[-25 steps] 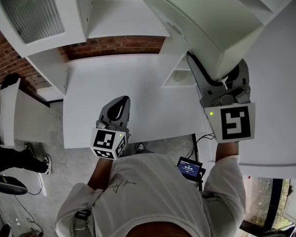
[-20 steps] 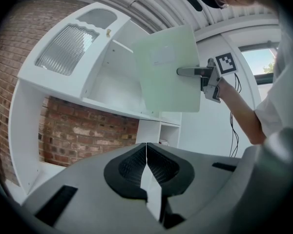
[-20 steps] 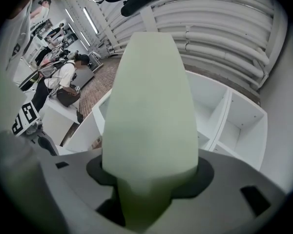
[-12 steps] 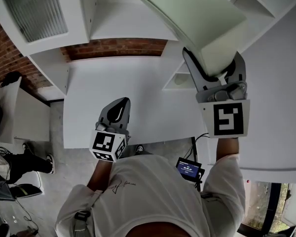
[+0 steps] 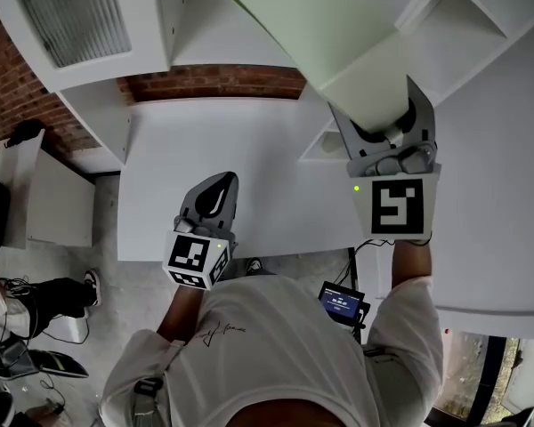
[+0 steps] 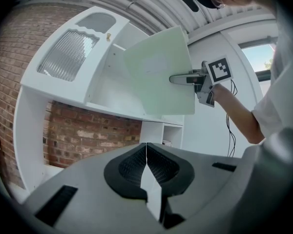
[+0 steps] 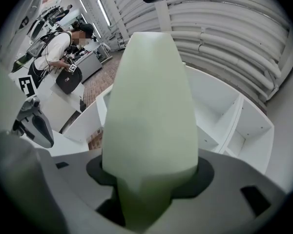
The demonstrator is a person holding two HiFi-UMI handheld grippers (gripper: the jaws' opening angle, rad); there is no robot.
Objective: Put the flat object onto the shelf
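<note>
My right gripper is clamped on the near edge of the pale green flat board, holding it raised and tilted in front of the white shelf. My left gripper is closed on nothing, low over the table.

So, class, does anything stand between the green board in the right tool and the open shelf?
Nothing visible does. The right tool holds the green board up before the white shelf; what shows of its open compartment looks bare.

The board in the right tongs slants above the desk, seemingly before the shelf.
</note>
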